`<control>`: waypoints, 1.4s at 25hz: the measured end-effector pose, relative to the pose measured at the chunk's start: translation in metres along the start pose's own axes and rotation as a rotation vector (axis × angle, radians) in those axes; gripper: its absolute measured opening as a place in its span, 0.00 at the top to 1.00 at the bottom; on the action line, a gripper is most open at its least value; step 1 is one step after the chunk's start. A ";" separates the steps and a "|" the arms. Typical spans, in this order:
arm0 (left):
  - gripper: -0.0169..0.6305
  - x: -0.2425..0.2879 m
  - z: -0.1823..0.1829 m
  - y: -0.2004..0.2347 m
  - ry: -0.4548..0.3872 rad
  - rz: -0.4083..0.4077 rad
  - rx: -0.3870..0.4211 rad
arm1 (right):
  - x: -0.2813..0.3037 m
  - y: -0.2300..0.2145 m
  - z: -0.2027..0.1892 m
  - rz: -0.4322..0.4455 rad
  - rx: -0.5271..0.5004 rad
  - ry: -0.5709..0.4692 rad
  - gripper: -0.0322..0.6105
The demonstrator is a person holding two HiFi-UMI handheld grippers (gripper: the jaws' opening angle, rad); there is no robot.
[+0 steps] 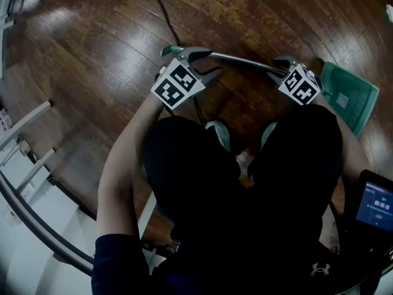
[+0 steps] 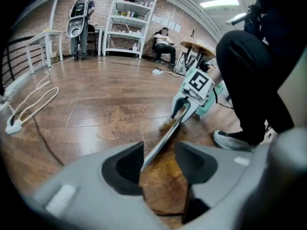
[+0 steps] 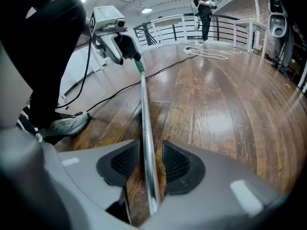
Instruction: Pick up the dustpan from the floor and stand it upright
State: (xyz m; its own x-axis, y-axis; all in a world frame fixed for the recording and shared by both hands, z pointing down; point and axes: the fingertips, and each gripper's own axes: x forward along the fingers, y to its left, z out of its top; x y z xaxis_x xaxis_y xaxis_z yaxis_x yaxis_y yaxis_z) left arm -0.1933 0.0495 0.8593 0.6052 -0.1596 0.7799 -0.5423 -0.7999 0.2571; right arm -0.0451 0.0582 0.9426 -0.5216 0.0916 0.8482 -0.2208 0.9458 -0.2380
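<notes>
The dustpan lies flat on the wooden floor, its green pan [image 1: 349, 96] at the right. Its long metal handle [image 1: 242, 59] runs left to a green grip end [image 1: 171, 50]. My left gripper [image 1: 207, 63] sits low over the grip end. In the left gripper view the handle [image 2: 165, 138] passes between that gripper's [image 2: 159, 159] parted jaws, close to the left pad, with a gap on the right. My right gripper [image 1: 277, 68] straddles the handle near the pan. In the right gripper view the handle [image 3: 144, 109] runs between its [image 3: 151, 159] jaws with a little space on each side.
A thin dark cable [image 1: 161, 11] crosses the floor beyond the handle. The person's shoes [image 1: 218, 134] stand just behind the grippers. White rails [image 1: 24, 121] are at the left. Shelves [image 2: 132, 23], a round table [image 2: 199, 47] and a white cord [image 2: 29, 104] lie farther off.
</notes>
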 end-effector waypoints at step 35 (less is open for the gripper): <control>0.67 -0.075 0.065 0.060 -0.231 0.187 -0.126 | -0.042 -0.037 0.045 -0.168 0.007 -0.085 0.82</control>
State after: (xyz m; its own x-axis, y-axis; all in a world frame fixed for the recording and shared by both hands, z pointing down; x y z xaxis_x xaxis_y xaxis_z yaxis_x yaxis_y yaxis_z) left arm -0.2329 -0.0239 0.7791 0.5969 -0.4358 0.6736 -0.7157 -0.6687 0.2016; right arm -0.0528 0.0057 0.8946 -0.5442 -0.0945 0.8336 -0.3162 0.9435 -0.0995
